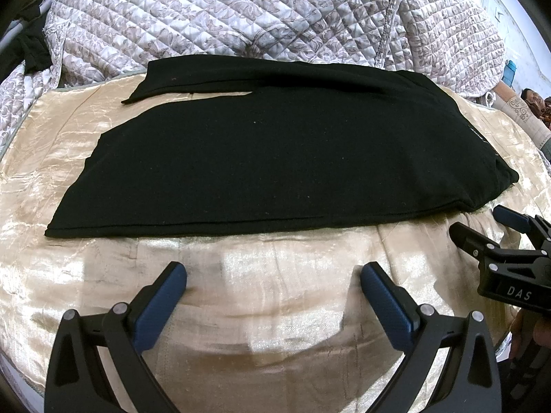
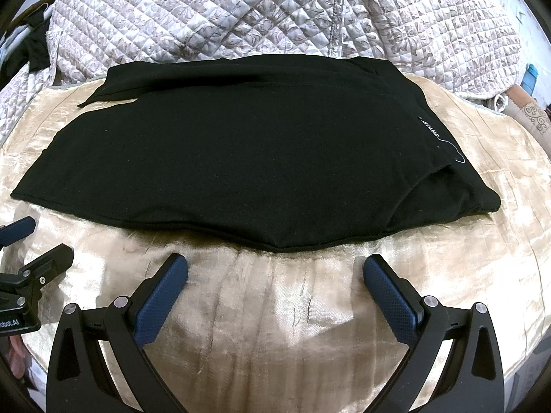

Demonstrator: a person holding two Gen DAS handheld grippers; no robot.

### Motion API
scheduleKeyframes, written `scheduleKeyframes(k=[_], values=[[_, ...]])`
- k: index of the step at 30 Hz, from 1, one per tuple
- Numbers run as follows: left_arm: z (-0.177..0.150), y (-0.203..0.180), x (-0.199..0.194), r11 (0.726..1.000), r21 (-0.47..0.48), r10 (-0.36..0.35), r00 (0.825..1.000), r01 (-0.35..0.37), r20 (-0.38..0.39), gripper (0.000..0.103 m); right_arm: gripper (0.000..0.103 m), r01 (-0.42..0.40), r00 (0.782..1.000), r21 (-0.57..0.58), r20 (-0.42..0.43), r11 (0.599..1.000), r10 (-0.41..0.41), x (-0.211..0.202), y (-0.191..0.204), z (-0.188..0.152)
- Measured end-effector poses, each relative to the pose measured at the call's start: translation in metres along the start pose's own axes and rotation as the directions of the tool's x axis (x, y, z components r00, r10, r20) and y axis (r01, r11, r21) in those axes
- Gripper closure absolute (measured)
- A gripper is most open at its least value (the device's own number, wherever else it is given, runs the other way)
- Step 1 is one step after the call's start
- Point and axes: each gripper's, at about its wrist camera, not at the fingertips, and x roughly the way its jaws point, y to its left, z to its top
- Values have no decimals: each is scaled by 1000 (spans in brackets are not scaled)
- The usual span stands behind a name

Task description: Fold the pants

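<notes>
pants point(image 1: 275, 151) in the left wrist view lie flat across the middle of the golden bedcover point(image 1: 268, 309), one leg seemingly laid over the other, so further folds are left; the left gripper point(image 1: 273, 280) is wide and empty, and the right gripper point(image 1: 482, 227) at the cover's right edge reads "das". in the right wrist view the right gripper point(image 2: 275, 272) is wide and empty near the pants' point(image 2: 241, 158) front edge, a label point(image 2: 430, 129) reads "stand", and the left gripper point(image 2: 34, 241) shows "robot.ai".
</notes>
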Motion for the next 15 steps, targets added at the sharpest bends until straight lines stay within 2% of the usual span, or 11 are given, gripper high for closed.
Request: scheduleKeyframes(k=[15], values=[[2,-4,2,1000,2,-1,1000,1,1,0,1,4,1000,-4,5,1000,-4,3,1,-2]])
